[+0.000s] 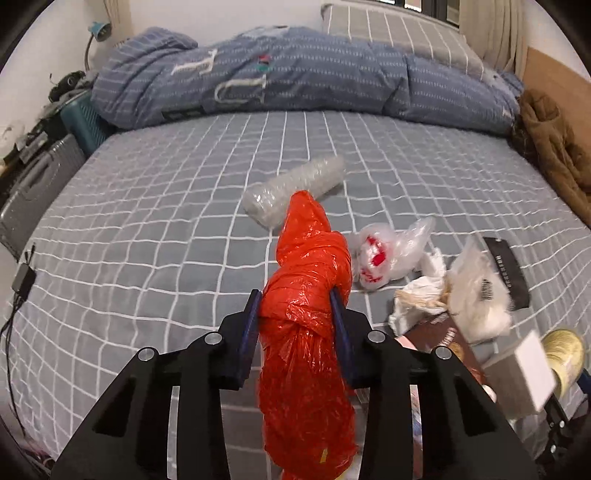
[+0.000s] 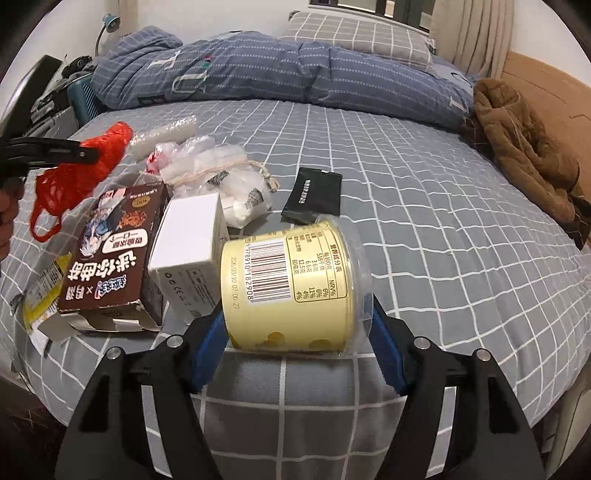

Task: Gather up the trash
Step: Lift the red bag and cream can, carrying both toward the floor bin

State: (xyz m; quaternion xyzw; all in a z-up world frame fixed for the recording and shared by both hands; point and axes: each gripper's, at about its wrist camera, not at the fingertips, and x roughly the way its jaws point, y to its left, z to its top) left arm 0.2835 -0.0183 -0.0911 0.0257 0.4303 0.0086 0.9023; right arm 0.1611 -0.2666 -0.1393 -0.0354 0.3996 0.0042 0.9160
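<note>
A crumpled red plastic bag hangs lifted above the grey checked bed sheet, with my left gripper shut on it. From the right wrist view the same red bag and left gripper show at the left. My right gripper is shut on a yellow tub lying on its side with a clear lid. Beside it lie a brown snack box, a white box, a black sachet, white wrappers and a bubble-wrap roll.
A blue duvet and a checked pillow lie across the far side of the bed. A brown garment sits at the right edge. Suitcases stand off the left side. A clear bag with red print lies near the roll.
</note>
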